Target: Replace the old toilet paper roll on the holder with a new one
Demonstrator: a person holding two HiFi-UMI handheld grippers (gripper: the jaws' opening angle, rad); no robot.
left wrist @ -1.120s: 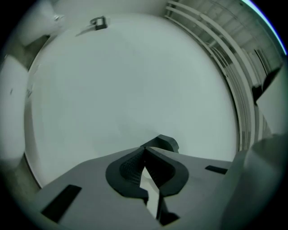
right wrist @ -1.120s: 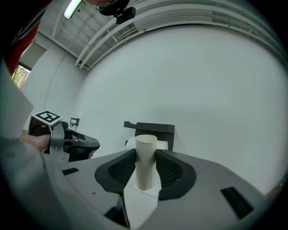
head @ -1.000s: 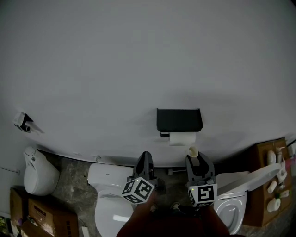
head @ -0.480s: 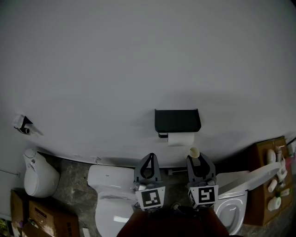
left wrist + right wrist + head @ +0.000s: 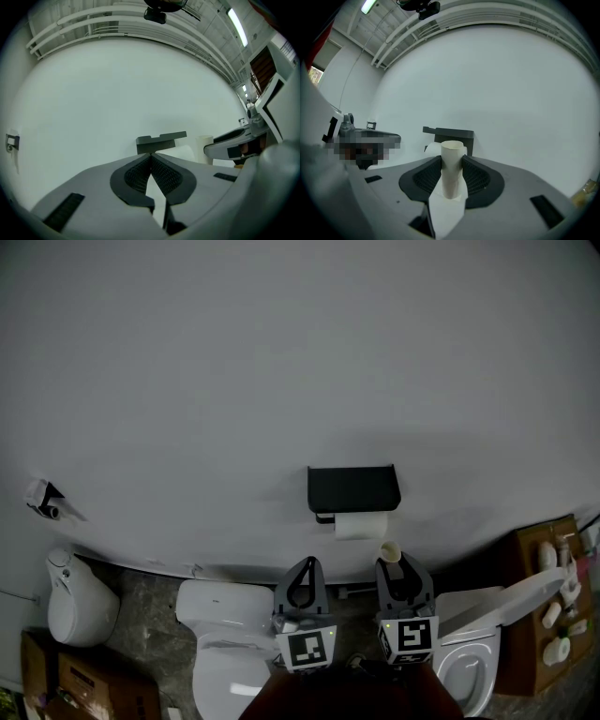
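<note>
Right gripper view shows my right gripper (image 5: 452,159) clamped on the bare cardboard tube (image 5: 451,171), left gripper (image 5: 151,155) clenched empty, white roll (image 5: 361,525) seated under the wall holder (image 5: 353,488); I judge a light, level grip best for carrying the tube away uncrushed.

No readable text, label, brand or number shows in any view

I count two grippers, the left gripper (image 5: 302,563) and the right gripper (image 5: 404,564); one black holder (image 5: 353,488); one paper roll (image 5: 360,525); one cardboard tube (image 5: 390,550); two toilets, the left toilet (image 5: 220,606) and the right toilet (image 5: 473,604); one wooden shelf (image 5: 525,615).
</note>
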